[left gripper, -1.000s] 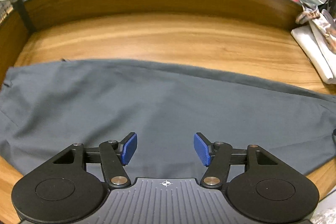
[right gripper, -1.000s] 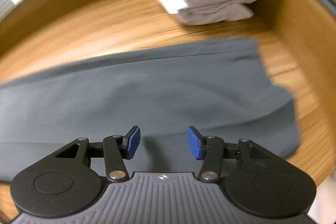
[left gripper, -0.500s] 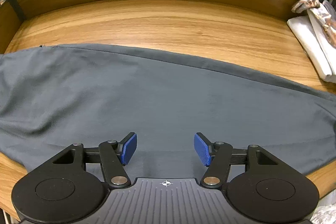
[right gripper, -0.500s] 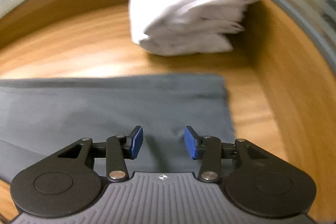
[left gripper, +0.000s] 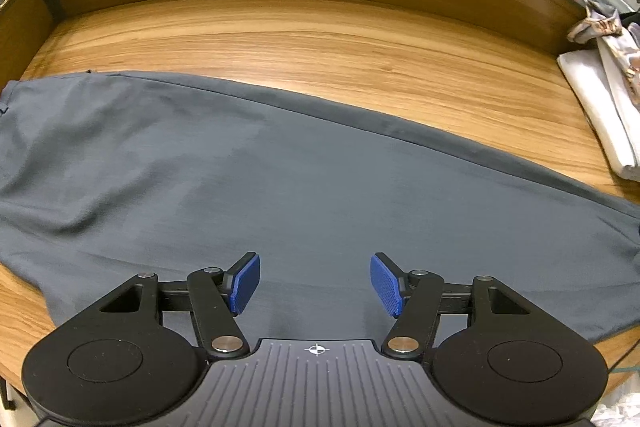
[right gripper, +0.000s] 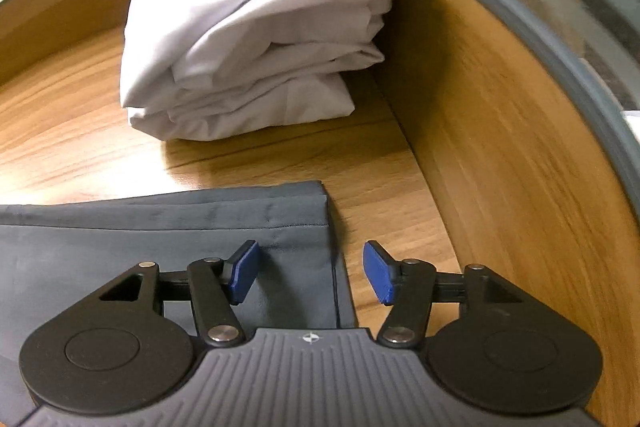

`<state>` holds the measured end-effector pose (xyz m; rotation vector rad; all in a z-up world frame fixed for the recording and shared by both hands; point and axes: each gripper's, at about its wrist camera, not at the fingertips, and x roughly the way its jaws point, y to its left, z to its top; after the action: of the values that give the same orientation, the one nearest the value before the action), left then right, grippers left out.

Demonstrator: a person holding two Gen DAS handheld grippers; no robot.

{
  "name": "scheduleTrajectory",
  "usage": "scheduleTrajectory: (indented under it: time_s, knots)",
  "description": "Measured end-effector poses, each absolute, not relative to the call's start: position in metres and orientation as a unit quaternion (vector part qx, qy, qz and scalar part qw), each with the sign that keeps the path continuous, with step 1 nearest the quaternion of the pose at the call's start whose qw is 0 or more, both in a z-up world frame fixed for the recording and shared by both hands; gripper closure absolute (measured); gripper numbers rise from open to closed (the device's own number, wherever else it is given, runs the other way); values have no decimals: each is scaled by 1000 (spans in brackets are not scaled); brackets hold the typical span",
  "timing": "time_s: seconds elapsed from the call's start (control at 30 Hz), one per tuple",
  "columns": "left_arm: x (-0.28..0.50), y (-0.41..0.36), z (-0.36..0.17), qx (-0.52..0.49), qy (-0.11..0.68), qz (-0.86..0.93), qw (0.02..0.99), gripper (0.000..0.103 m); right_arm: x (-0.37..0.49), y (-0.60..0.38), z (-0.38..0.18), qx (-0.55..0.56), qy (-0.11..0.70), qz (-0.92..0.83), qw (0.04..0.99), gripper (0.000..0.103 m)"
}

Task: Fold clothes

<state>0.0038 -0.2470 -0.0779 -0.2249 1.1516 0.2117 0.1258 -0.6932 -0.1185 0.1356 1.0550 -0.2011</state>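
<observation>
From the left wrist, the left hand-held gripper (left gripper: 315, 283) hangs over the grey garment (left gripper: 304, 179), which lies spread flat across the wooden bench (left gripper: 320, 39); its blue pads stand wide apart with only cloth below them and nothing pinched between. Against the frame a second back, the garment's left end has slid in from the picture's edge so that its hem and a strip of bare wood show again, and the folded white pile (left gripper: 600, 107) at the right edge sits a little further in; the pads' spread looks the same as before. From the right wrist, the right hand-held gripper (right gripper: 310, 275) is over the garment's (right gripper: 160, 247) right end, the left pad above the cloth and the right pad above bare bench (right gripper: 400, 187), so the cloth's side edge runs between them without being clamped. Its jaws have just been opening and now stand wide, a shade wider than half a second ago. A second ago this view looked over the broad middle of the garment with the white folded stack (right gripper: 256, 47) far off; now the stack, with a tan patterned piece on top, looms close just beyond the garment's corner, beside the raised wooden side wall (right gripper: 500, 147).
</observation>
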Motion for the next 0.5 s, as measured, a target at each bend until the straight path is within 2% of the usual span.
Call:
scheduleTrajectory:
  time_s: [0.03, 0.17, 0.43, 0.47, 0.5]
  knots:
    - [4, -249, -78, -106, 542, 99, 828, 39, 127, -695, -120, 65, 504, -90, 857, 51]
    - [7, -256, -79, -104, 540, 94, 830, 39, 125, -695, -111, 60, 502, -85, 858, 98]
    - [12, -263, -79, -97, 539, 82, 833, 39, 129, -699, -98, 42, 473, -95, 875, 97]
    - [14, -264, -79, -97, 538, 80, 834, 39, 128, -700, -96, 40, 467, -101, 878, 93]
    - [15, -265, -78, -96, 536, 79, 835, 39, 127, -702, -93, 42, 465, -106, 878, 79]
